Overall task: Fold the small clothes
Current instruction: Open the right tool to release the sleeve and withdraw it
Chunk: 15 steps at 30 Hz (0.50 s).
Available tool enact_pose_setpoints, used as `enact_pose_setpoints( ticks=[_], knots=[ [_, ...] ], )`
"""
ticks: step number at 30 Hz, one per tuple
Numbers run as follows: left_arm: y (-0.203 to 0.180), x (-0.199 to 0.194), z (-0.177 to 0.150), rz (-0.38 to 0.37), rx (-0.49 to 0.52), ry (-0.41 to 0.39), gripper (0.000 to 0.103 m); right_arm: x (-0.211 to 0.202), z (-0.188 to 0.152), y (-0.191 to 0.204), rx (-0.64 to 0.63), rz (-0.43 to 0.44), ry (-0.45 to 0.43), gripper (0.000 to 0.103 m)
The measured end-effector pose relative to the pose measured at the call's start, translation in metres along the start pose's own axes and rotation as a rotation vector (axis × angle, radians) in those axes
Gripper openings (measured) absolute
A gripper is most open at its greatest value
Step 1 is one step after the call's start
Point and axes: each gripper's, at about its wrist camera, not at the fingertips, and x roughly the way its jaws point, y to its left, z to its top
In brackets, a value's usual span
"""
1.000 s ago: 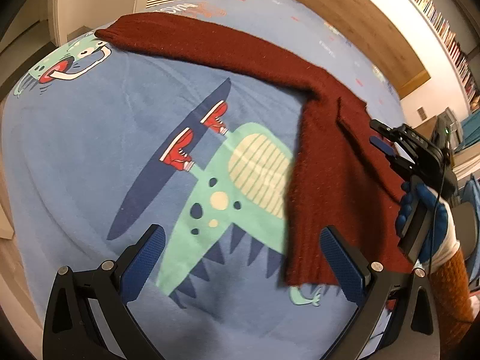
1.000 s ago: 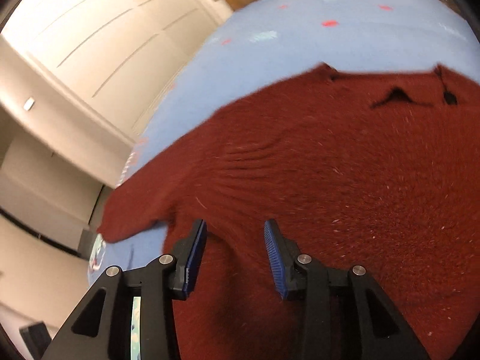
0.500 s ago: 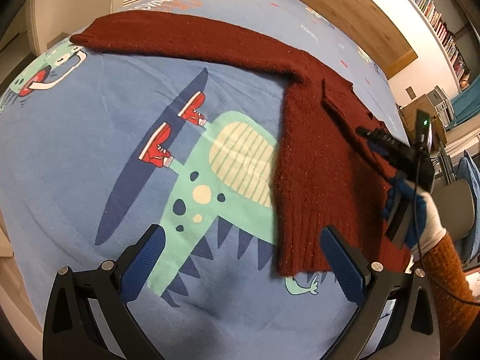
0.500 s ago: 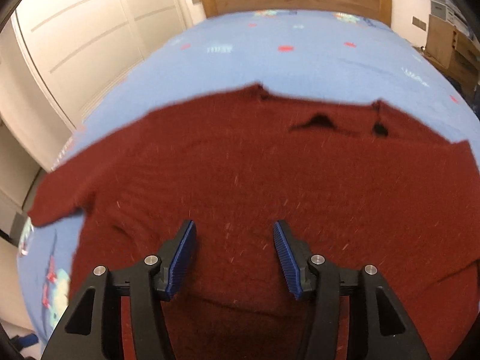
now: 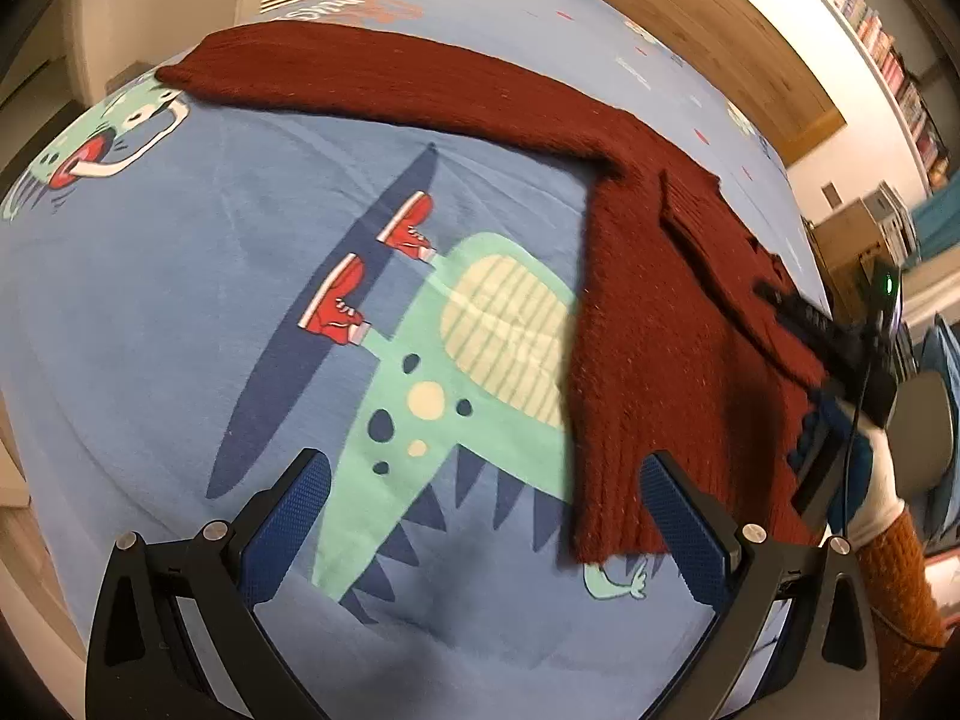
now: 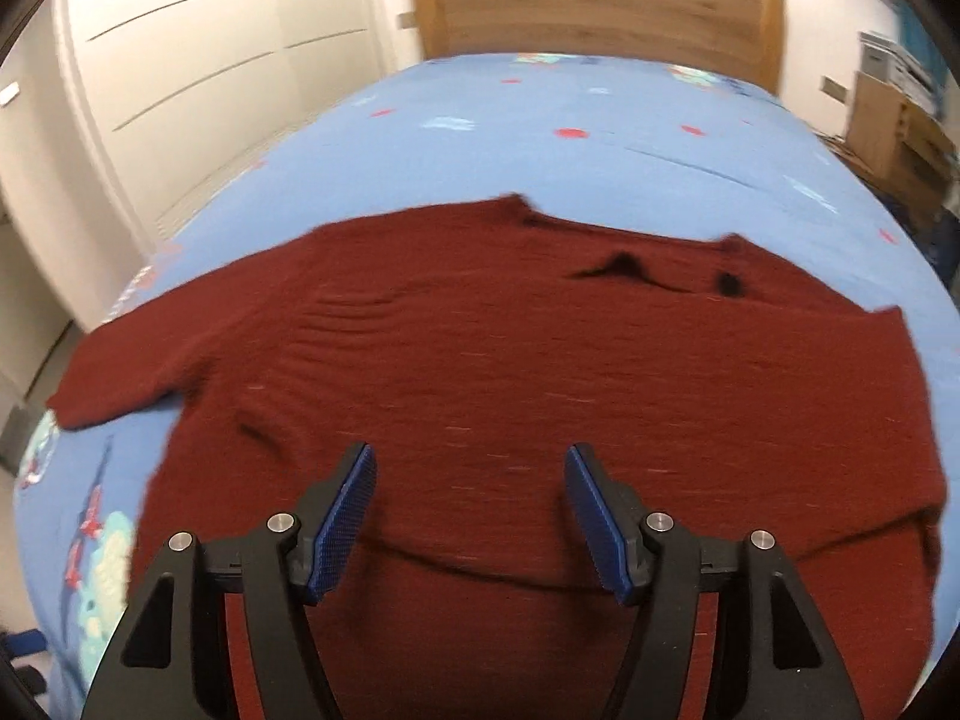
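Spread flat on a bed with a light blue dinosaur-print sheet (image 5: 180, 276): a dark red knitted sweater (image 5: 654, 324), front or back impossible to tell. In the left wrist view, body long axis running from the ribbed hem near the camera (image 5: 612, 534) away toward the wooden headboard (image 5: 708, 30), neckline end pointing at the headboard. One long sleeve (image 5: 372, 78) stretched out sideways across the sheet, its cuff reaching the far left edge beside a green cartoon monster print, so sleeve axis lying roughly crosswise to the body. In the right wrist view (image 6: 480, 372), same garment seen from the hem side: collar edge farthest away, left sleeve trailing off to the left, the other sleeve at the right, apparently doubled in over the body, and a shallow crease crossing the knit just past the fingertips.

Left gripper (image 5: 486, 516) spread wide, holding nothing, hovering over the green dinosaur print, right finger just over the hem corner. Right gripper (image 6: 471, 504) parted moderately wide, nothing clamped between the blue pads, hanging over the lower middle of the sweater; contact with the knit not clear. Also visible in the left wrist view at the far right (image 5: 780, 306), held by a hand in a blue and white glove above an orange knit cuff. White panelled wardrobe doors (image 6: 198, 60) along the left wall.
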Motion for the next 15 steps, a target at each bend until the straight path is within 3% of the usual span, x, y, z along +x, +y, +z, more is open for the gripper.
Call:
enact_pose_setpoints(
  ticks=[6,15],
  knots=[
    [0.015,-0.007,0.007,0.001,-0.053,-0.063,0.101,0.011,-0.023,-0.019,0.029,-0.043,0.069,0.068],
    [0.036,-0.009,0.034,0.013,-0.088,-0.098,0.102,-0.031,-0.035,-0.028,0.055,-0.017,0.024,0.067]
  ],
)
